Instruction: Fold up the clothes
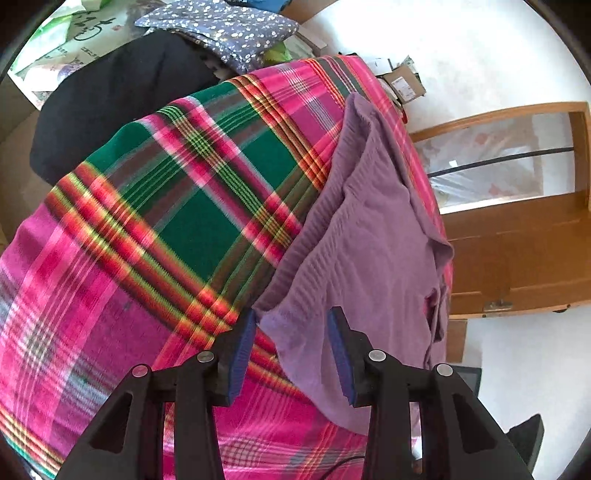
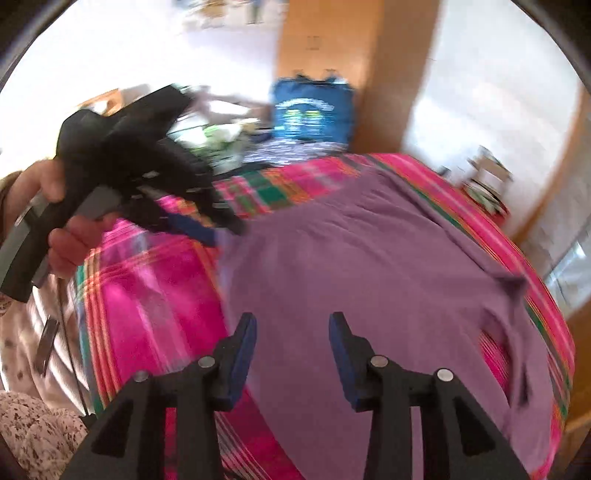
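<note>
Both fingers of the left gripper (image 1: pixel 291 325) stand spread apart in the left wrist view, grasping nothing, with a corner of the purple garment (image 1: pixel 369 236) lying between their blue pads (image 1: pixel 341 354) on the pink and green plaid blanket (image 1: pixel 155 206), a black cloth (image 1: pixel 110 99) and a blue floral cloth (image 1: pixel 229 29) farther back. From the right wrist view, which is blurred, the right gripper (image 2: pixel 293 325) is likewise released above the purple garment (image 2: pixel 369 280) spread over the plaid blanket (image 2: pixel 147 295), while the left gripper (image 2: pixel 207 229), held in the person's hand (image 2: pixel 55 221), reaches toward the garment's far left edge.
</note>
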`<action>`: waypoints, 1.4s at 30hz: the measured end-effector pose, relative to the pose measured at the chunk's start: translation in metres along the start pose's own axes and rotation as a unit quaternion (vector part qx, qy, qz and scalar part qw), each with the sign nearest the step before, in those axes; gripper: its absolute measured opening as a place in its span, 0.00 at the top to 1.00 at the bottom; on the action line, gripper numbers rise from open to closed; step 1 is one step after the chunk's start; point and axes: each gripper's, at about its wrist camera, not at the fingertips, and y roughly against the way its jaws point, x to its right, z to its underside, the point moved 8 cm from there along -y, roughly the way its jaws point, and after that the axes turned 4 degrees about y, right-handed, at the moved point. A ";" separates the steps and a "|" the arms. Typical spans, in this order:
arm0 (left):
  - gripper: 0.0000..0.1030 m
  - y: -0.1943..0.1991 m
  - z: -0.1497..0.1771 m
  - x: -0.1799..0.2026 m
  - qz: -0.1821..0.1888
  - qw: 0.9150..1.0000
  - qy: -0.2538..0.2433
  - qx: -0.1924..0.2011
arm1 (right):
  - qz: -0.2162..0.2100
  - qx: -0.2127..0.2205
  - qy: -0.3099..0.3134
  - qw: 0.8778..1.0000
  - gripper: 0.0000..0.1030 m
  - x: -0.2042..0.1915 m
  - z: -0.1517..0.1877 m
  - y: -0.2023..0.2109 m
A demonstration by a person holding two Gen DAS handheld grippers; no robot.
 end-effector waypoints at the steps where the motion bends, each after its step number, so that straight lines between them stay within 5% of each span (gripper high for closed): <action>1: 0.60 -0.001 -0.002 0.001 0.003 1.000 0.002 -0.003 | -0.002 -0.001 0.009 1.000 0.59 -0.008 -0.006 -0.006; 5: 0.75 -0.001 -0.007 0.006 0.020 1.000 -0.006 -0.012 | -0.001 -0.006 0.044 0.999 0.57 -0.028 -0.019 -0.022; 16: 0.76 -0.001 -0.017 0.023 0.058 0.998 -0.020 -0.035 | 0.053 -0.040 0.058 0.996 0.57 -0.028 -0.036 -0.070; 18: 0.76 -0.003 -0.018 0.023 0.059 0.997 -0.021 -0.041 | 0.071 -0.038 0.064 0.995 0.65 -0.025 -0.036 -0.072; 19: 0.76 -0.003 -0.018 0.024 0.063 0.997 -0.020 -0.044 | 0.074 -0.040 0.063 0.994 0.77 -0.024 -0.036 -0.074; 22: 0.65 0.001 -0.032 0.021 0.067 0.997 -0.013 -0.030 | 0.076 -0.037 0.054 0.995 0.92 -0.021 -0.034 -0.075; 27: 0.42 -0.005 -0.068 0.021 0.081 0.996 0.017 -0.012 | 0.074 0.003 0.041 0.996 0.93 -0.023 -0.036 -0.056; 37: 0.41 -0.053 -0.106 0.072 0.087 0.994 -0.054 -0.044 | 0.034 0.028 0.011 0.999 0.93 -0.010 -0.034 -0.040; 42: 0.40 -0.085 -0.123 0.087 0.051 0.993 -0.075 -0.077 | 0.018 0.027 0.007 0.999 0.93 -0.010 -0.035 -0.046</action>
